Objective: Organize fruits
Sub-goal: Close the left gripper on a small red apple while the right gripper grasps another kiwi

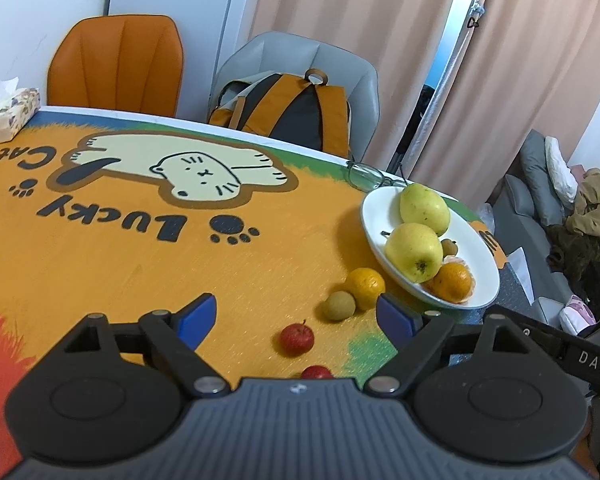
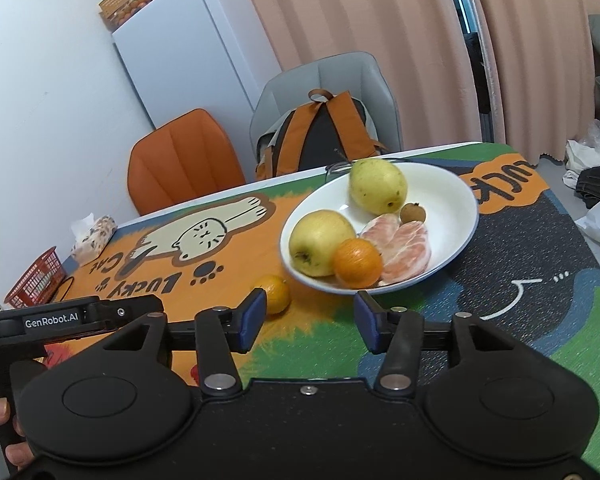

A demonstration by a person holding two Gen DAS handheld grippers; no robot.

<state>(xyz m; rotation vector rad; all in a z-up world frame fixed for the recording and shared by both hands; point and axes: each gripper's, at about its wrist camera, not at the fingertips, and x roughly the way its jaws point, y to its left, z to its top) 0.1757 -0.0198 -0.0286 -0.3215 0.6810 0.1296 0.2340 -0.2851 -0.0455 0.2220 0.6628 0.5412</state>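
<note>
Both grippers, left [image 1: 296,316] and right [image 2: 310,314], hover spread apart and empty near the plate [image 2: 456,200] of fruit.

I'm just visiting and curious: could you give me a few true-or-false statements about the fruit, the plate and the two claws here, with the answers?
1. Two yellow pears lie on the white plate. True.
2. The left claw grips a red fruit. False: it is open and empty; the small red fruit sits on the table.
3. One orange lies on the table beside the plate. True.
4. The right claw holds the peeled citrus. False: it is open and empty; the citrus lies on the plate.
5. The plate holds nothing. False.
</note>
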